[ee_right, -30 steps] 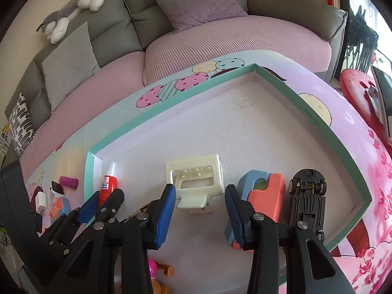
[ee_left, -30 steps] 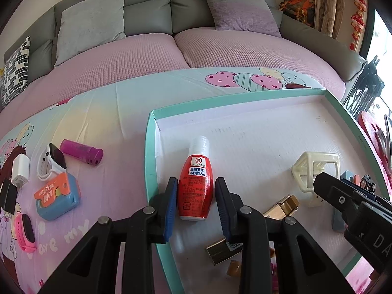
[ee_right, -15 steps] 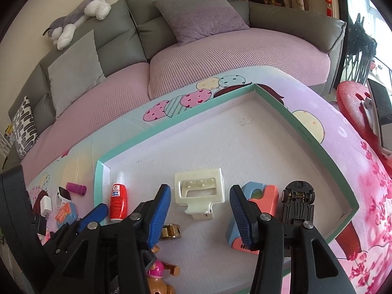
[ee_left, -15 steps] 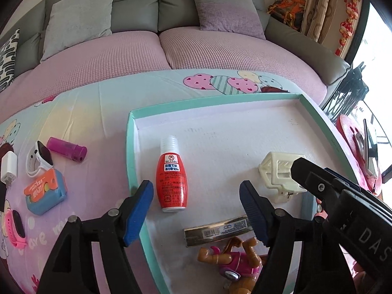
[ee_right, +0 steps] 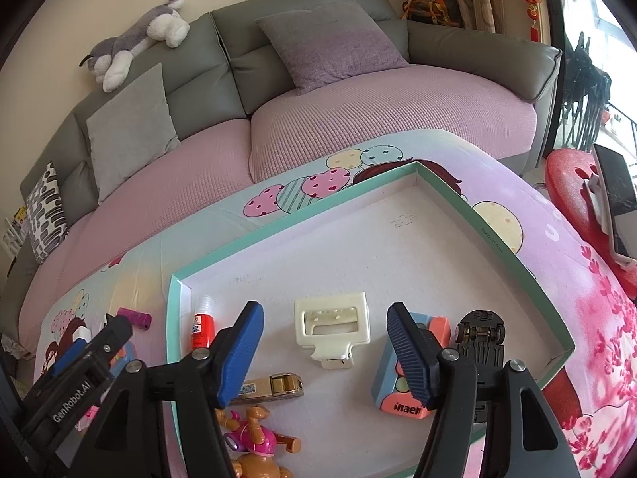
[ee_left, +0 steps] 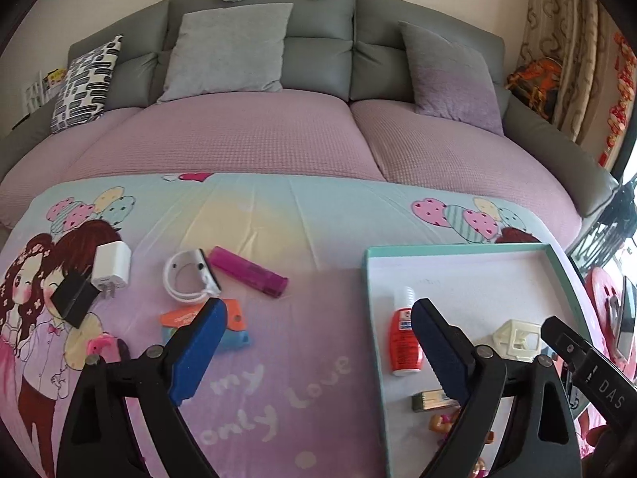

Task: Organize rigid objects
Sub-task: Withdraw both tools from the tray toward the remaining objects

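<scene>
The shallow tray point(ee_right: 505, 257), teal-rimmed with a pale floor, lies on the cartoon-printed cloth point(ee_left: 274, 382) over the surface in front of the sofa point(ee_left: 254, 135). Inside it, the red bottle point(ee_right: 202, 324) with its white cap lies near the left wall; beside it toward the middle sits the cream plastic holder point(ee_right: 332, 326). Further right the blue-and-coral case point(ee_right: 402, 386) leans next to the black toy car point(ee_right: 479, 338), which lies belly up by the right wall. Nearer to me are the gold lighter point(ee_right: 274, 388) and the pink toy pup point(ee_right: 254, 438).

My right fingers point(ee_right: 324, 354) have just been opening and stand apart over the holder, with nothing pressed between them. My left fingers point(ee_left: 314, 352) have just spread wide and are empty, straddling the tray's left rim.

Outside the tray on the cloth lie the magenta tube point(ee_left: 249, 271), the white watch point(ee_left: 189, 277), the white charger point(ee_left: 109, 269) and an orange-and-blue case point(ee_left: 235, 330), partly behind my left finger.
</scene>
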The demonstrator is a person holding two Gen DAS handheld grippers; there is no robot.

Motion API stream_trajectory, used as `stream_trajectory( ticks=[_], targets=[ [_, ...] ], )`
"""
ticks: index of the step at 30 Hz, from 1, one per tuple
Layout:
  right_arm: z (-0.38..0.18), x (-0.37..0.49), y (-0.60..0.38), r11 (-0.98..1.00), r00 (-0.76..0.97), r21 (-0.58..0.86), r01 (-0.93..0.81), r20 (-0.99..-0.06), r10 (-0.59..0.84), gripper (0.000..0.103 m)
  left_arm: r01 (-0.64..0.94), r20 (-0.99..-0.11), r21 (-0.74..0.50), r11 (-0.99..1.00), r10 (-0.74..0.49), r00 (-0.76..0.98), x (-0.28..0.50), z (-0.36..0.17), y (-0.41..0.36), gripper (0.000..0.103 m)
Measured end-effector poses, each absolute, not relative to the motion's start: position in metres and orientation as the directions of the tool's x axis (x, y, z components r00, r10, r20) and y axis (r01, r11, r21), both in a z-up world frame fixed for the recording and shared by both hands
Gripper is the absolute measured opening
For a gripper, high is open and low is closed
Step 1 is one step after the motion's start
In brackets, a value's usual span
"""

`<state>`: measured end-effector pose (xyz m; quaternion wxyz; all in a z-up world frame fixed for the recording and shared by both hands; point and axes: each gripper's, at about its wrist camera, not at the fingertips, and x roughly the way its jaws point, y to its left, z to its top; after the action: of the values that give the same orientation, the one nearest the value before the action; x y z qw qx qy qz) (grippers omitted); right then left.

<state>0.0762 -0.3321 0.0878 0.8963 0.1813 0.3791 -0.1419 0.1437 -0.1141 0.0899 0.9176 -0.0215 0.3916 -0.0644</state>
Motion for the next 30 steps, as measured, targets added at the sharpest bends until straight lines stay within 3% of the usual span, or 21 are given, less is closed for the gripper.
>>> stream_trajectory(
  ticks=[11,18,30],
  targets=[
    [0.085,0.084,-0.307,0.925,0.685,0.165,0.342,-0.718,-0.125,0.103,-0.161,-0.687,-0.046,0.986,0.086,0.721,0.138,0.102,-0.026,0.101],
    [0.088,0.092,-0.267,0.959,0.732,0.168,0.23,-0.679,-0.056,0.103,-0.302,-0.675,-0.106,0.947,0.155,0.722,0.132,0.101,0.023,0.101],
    [0.069,0.108,-0.18,0.974,0.744,0.222,0.042,-0.658,0.118,0.103,-0.409,-0.671,-0.148,0.901,0.212,0.71,0.116,0.097,0.081,0.101]
  ],
)
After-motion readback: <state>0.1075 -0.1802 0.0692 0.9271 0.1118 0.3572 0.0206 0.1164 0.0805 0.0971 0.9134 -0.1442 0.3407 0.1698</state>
